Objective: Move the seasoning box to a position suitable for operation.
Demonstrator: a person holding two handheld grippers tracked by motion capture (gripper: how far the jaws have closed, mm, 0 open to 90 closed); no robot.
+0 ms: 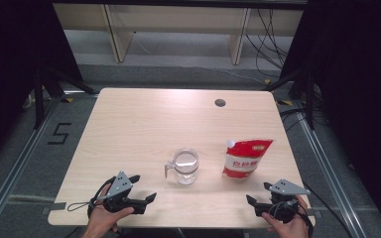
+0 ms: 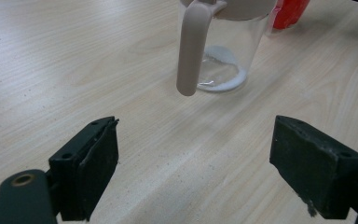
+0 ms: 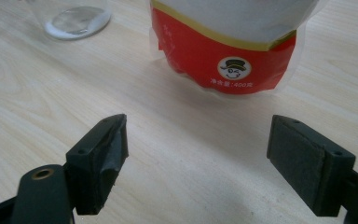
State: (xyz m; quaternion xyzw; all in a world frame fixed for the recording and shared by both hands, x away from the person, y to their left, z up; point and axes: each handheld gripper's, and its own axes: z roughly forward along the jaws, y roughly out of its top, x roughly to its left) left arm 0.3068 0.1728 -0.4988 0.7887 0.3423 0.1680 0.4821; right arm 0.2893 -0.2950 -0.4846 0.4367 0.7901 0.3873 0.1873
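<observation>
**Counter inventory: two grippers wide apart, nothing held**

Counter (image 1: pixel 144 119): pale wood top, rounded corners, carrying all items below.

Pouch (image 1: pixel 246 158): red and white stand-up bag with a white cap at its upper left corner, on the right half of the counter, just beyond the right gripper. In the right gripper view it stands (image 3: pixel 228 51) ahead of the jaws, apart from them.

Jug (image 1: pixel 184 166): clear, with a beige rim and handle, near the counter's middle, left of the pouch and apart from it. In the left gripper view its handle (image 2: pixel 191 46) faces the jaws; a little white stuff lies in its bottom.

Left gripper (image 1: pixel 141 189): at the near left edge, held in a hand, jaws spread wide, empty, bare wood between them, touching nothing.

Right gripper (image 1: pixel 259 194): at the near right edge, held in a hand, jaws likewise wide apart and empty, short of the pouch
</observation>
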